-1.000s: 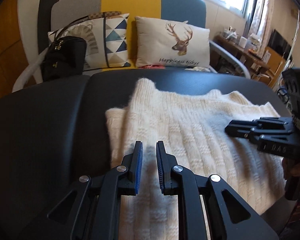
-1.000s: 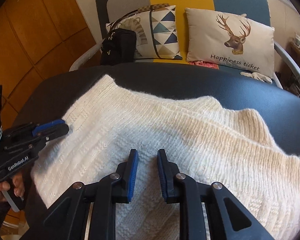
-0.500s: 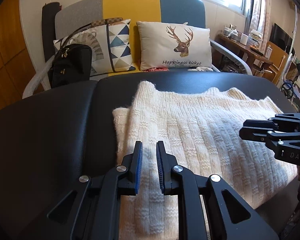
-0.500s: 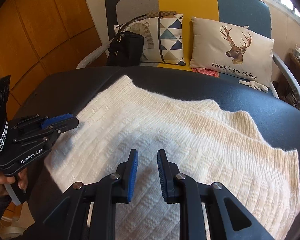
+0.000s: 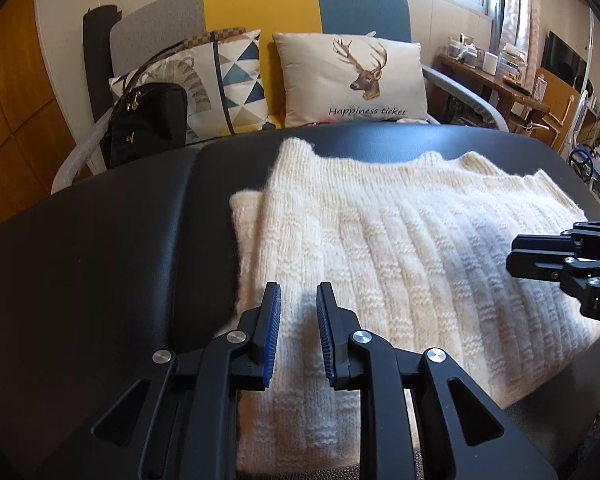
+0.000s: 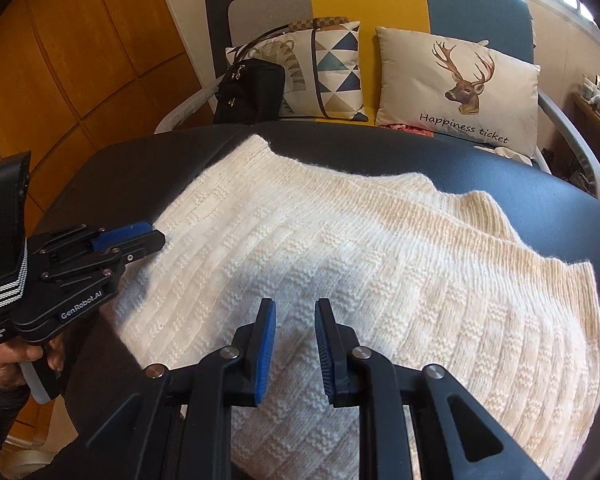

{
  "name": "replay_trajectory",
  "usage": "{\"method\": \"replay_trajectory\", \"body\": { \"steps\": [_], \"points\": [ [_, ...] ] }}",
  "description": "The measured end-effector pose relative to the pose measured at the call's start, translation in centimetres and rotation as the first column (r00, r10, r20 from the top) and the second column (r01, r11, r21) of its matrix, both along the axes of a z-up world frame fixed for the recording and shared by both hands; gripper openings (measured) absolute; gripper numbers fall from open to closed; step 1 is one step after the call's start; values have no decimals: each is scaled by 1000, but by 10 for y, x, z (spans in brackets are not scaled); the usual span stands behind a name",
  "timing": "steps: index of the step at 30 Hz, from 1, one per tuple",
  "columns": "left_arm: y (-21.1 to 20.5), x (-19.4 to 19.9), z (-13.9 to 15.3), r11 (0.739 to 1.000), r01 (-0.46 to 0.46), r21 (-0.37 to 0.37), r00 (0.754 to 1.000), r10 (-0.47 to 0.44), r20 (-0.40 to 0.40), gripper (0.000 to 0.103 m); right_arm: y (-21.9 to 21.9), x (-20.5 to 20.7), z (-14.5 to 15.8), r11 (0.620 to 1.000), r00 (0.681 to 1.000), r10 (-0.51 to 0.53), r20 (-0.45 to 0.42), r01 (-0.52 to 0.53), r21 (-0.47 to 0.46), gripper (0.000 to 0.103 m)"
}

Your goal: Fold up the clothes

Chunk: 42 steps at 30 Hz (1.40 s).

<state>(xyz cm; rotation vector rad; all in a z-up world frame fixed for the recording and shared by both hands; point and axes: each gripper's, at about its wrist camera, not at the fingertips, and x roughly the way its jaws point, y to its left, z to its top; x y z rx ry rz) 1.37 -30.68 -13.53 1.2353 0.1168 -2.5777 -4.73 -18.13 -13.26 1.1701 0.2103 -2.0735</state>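
Sweater (image 5: 400,264), cream and knitted, lies folded on the dark table (image 5: 100,280) in front of the deer cushion (image 5: 356,76), and it now shows more fully in both views than a second ago, since the grippers have drawn back from it. The left gripper (image 5: 298,312), above the near left edge of the sweater, has jaws that are narrow but opening, with nothing pinched. The right gripper (image 6: 296,324) hovers over the sweater's near middle, jaws narrow and empty. My guess is that a fold was just released.

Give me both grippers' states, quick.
Left gripper: jaws opening, nothing between them, above the cream knitted sweater.
Right gripper: narrowly open, holding nothing.
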Motion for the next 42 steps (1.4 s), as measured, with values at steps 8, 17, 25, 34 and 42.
{"method": "replay_trajectory", "body": {
  "steps": [8, 17, 25, 34, 42],
  "points": [
    [2, 2, -16, 1000, -12, -12, 999, 13, 29, 20, 8, -8, -19, 999, 999, -36, 37, 35, 38, 19],
    [2, 4, -15, 1000, -29, -5, 999, 29, 28, 21, 35, 7, 9, 999, 999, -34, -16, 34, 9, 19],
    [-6, 7, -19, 996, -73, 56, 997, 72, 9, 24, 90, 7, -19, 976, 992, -129, -11, 129, 177, 23],
    [21, 17, -16, 999, -16, 48, 1000, 17, -13, 24, 116, 20, -13, 958, 984, -160, -84, 175, 228, 25],
    [22, 15, -27, 995, -52, 84, 998, 50, 28, 25, 131, 29, -31, 940, 983, -148, -107, 173, 296, 25]
  ]
}}
